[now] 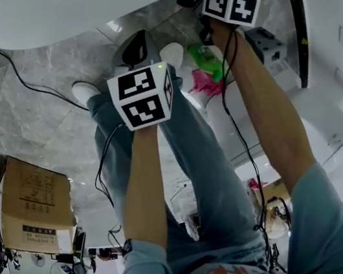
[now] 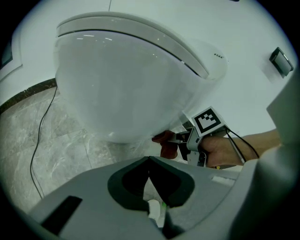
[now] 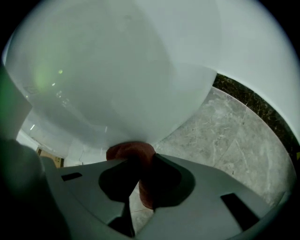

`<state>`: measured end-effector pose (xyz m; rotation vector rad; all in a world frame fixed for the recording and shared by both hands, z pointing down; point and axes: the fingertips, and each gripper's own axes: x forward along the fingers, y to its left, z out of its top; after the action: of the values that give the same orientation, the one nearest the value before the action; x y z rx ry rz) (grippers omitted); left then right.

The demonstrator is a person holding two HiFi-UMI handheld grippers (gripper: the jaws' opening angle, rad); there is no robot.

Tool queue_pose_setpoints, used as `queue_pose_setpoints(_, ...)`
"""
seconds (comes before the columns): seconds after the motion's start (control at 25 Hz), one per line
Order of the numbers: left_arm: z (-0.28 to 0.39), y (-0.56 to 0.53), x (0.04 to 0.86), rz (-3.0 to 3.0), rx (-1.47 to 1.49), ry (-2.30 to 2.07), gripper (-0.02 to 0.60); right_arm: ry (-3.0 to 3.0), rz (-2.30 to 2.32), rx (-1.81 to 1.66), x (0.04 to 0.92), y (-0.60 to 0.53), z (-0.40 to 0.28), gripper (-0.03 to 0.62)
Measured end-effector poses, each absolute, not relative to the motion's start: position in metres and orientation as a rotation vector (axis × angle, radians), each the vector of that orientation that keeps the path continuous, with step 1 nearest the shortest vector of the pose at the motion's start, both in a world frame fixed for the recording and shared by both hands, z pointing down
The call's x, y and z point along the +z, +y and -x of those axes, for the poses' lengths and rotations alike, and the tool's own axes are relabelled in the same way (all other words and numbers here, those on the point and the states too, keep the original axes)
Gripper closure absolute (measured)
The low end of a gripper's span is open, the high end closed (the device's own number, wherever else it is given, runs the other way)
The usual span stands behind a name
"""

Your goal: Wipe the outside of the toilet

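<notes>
While your right gripper [image 3: 140, 158] clamps a reddish cloth [image 3: 130, 151] against the underside of the white toilet bowl [image 3: 117, 70], your left gripper [image 2: 149, 161] faces the bowl, jaws closed on nothing, above the marble floor [image 2: 61, 136].

Toilet bowl [image 2: 126, 84] close ahead; floor [image 2: 70, 154] beneath seemingly open.

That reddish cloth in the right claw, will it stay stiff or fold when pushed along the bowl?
Probably floppy: the cloth bunches and droops in the right claw. It likely slides easily, since the toilet bowl looks smooth and glossy.
</notes>
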<state>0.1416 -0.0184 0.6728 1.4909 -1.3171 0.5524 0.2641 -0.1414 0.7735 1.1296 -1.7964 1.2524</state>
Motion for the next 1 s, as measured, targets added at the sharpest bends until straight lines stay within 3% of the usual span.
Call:
queue_pose_setpoints(0.48, -0.165, -0.031, 0.625, -1.545, 0.553, -1.289, 0.588, -1.723, -1.250, 1.372, 0.723, -0.121, -0.287, 0.523)
queue_pose_setpoints(1.0, -0.124, -0.027, 0.550, -1.648, 0.568, -1.333, 0.588, -1.771, -1.375, 1.394, 0.631, -0.055, -0.299, 0.522)
